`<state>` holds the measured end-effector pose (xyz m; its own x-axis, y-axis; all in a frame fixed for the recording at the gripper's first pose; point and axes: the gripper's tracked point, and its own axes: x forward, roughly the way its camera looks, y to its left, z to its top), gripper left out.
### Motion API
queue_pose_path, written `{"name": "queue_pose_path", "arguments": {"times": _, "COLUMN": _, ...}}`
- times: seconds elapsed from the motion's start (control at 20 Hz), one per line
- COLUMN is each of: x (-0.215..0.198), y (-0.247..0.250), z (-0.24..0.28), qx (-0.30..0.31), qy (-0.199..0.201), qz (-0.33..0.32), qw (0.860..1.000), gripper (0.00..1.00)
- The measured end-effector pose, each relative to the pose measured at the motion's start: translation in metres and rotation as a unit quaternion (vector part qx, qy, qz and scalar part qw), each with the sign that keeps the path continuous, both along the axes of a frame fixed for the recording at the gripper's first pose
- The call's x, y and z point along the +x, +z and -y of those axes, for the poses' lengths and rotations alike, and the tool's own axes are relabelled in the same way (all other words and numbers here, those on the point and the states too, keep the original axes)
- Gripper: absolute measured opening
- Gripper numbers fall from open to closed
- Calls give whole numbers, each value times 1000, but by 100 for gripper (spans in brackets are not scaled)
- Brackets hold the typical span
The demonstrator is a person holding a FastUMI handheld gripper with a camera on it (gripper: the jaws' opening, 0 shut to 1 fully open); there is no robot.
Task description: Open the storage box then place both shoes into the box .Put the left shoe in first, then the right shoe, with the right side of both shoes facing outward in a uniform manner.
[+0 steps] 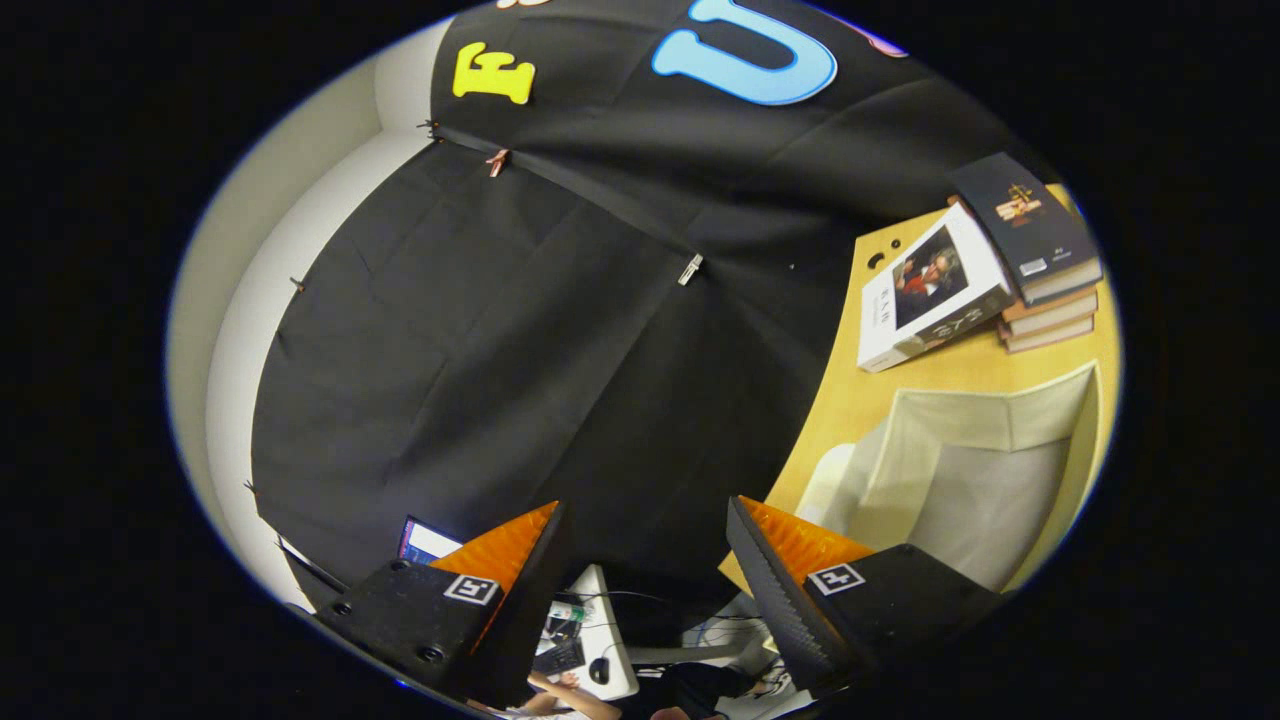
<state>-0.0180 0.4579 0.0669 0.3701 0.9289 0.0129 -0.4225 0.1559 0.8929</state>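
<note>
The gripper [648, 560] is held up in the air with its two fingers spread wide apart and nothing between them; one finger [520, 590] and the other [790, 590] frame only the black cloth wall [520, 330] of the booth, which hangs straight ahead of them. Off to the right of the fingers lies a wooden table [850, 400], seen tilted. On it, just beyond the right finger, stands the storage box [970, 480], a pale cream fabric box whose lid is raised and whose inside looks bare; the shoes cannot be made out. Farther back on the table, beyond the box, a white book [925, 290] with a portrait on its cover leans against a stack of books [1045, 300], the top one dark-covered. Below and between the fingers, well away from them, a white desk [610, 640] carries a keyboard [558, 658] and a mouse [599, 670], with a person's arm [560, 700] near its edge. A lit screen [425, 542] sits just beside the left finger.
</note>
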Motion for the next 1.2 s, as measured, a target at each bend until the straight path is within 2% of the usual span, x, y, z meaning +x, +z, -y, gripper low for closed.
{"name": "queue_pose_path", "arguments": {"times": 0.35, "x": -2, "y": -36, "z": 110, "qx": -71, "qy": -95, "qz": 30, "qw": 993, "gripper": 96}}
{"name": "queue_pose_path", "arguments": {"times": 0.7, "x": -15, "y": -107, "z": 224, "qx": -192, "qy": -184, "qz": 27, "qw": 964, "gripper": 96}}
{"name": "queue_pose_path", "arguments": {"times": 1.05, "x": -45, "y": -176, "z": 307, "qx": -264, "qy": -206, "qz": -17, "qw": 942, "gripper": 96}}
{"name": "queue_pose_path", "arguments": {"times": 1.2, "x": -52, "y": -214, "z": 333, "qx": -315, "qy": -206, "qz": -12, "qw": 926, "gripper": 96}}
